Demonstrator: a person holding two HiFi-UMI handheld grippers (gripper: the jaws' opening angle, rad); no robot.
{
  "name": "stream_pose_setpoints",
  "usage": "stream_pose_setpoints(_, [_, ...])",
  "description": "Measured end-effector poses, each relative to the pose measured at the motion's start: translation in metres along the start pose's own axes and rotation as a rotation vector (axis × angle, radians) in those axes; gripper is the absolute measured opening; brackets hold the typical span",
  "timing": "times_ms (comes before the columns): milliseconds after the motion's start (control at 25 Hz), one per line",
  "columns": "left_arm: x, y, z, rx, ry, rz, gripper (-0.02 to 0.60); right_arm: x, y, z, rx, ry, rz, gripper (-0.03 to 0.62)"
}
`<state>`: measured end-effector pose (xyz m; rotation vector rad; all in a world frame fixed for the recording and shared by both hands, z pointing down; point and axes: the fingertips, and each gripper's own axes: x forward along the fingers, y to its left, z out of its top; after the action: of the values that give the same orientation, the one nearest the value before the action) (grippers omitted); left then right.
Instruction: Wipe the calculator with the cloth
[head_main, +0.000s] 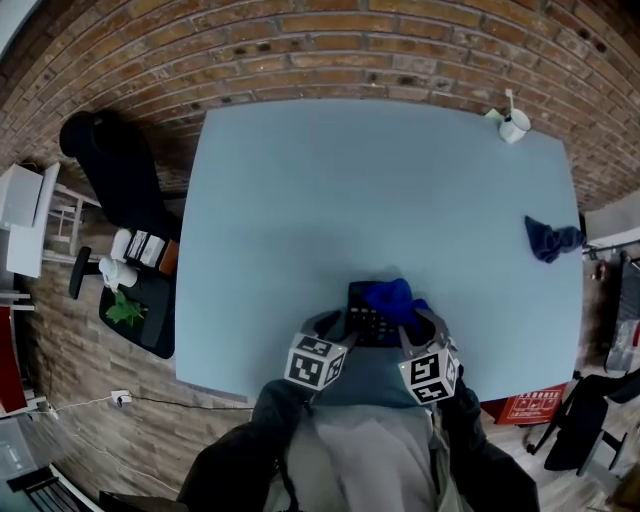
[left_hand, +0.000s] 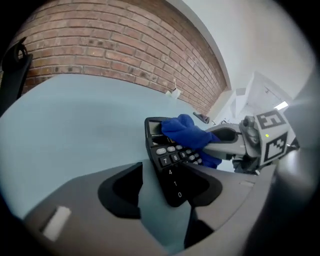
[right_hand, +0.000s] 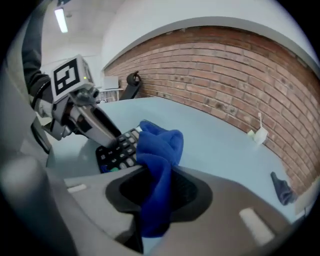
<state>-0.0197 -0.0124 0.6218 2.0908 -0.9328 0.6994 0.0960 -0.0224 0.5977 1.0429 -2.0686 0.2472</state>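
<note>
Calculator (head_main: 364, 320) lengthwise front-to-back, display end far, left fingers (left_hand: 120, 192) open astride near end, right fingers (right_hand: 194, 194) gripping blue cloth (right_hand: 160, 150)

The calculator (head_main: 362, 320) is seen on the worktop (head_main: 380, 190), between left tongs (left_hand: 167, 176) and right tongs (right_hand: 160, 181); the cloth (head_main: 391, 297) is laid upon it.

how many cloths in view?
2. A bright blue cloth held in the right gripper, resting on the calculator; a darker blue cloth crumpled near the table's right edge in the head view. Nothing suggests more are hidden.
</note>
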Motion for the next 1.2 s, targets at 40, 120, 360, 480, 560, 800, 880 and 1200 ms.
stream_pose_setpoints(40, [-0.001,0.001,0.0,-0.008,-0.004,-0.005,0.227,-0.001,0.015,0.006,-0.044,-0.001,0.029,0.112])
stream_pose_setpoints(120, [-0.001,0.001,0.001,-0.024,-0.01,-0.012,0.222,-0.004,0.054,0.011,-0.129,0.023,0.15,0.112])
stream_pose_setpoints(360, [0.0,0.0,0.002,-0.046,-0.018,-0.025,0.207,-0.021,0.08,-0.011,-0.166,0.072,0.279,0.112])
stream_pose_setpoints(480, [-0.001,0.003,0.002,-0.043,-0.023,-0.024,0.206,0.003,0.004,0.022,-0.044,-0.029,0.057,0.111])
stream_pose_setpoints(560, [0.0,0.003,0.001,-0.056,-0.024,-0.02,0.204,0.017,-0.027,0.04,-0.038,-0.062,-0.008,0.11])
stream_pose_setpoints(800, [0.0,0.002,0.003,-0.067,-0.027,-0.018,0.196,0.008,0.04,0.023,-0.246,-0.014,0.118,0.11])
stream_pose_setpoints(880, [-0.001,0.004,0.003,-0.067,-0.028,-0.018,0.197,-0.005,0.076,0.004,-0.253,0.027,0.218,0.11])
stream_pose_setpoints(1200, [-0.002,0.006,0.003,-0.07,-0.03,-0.022,0.196,0.005,0.015,0.065,-0.06,-0.106,0.084,0.11])
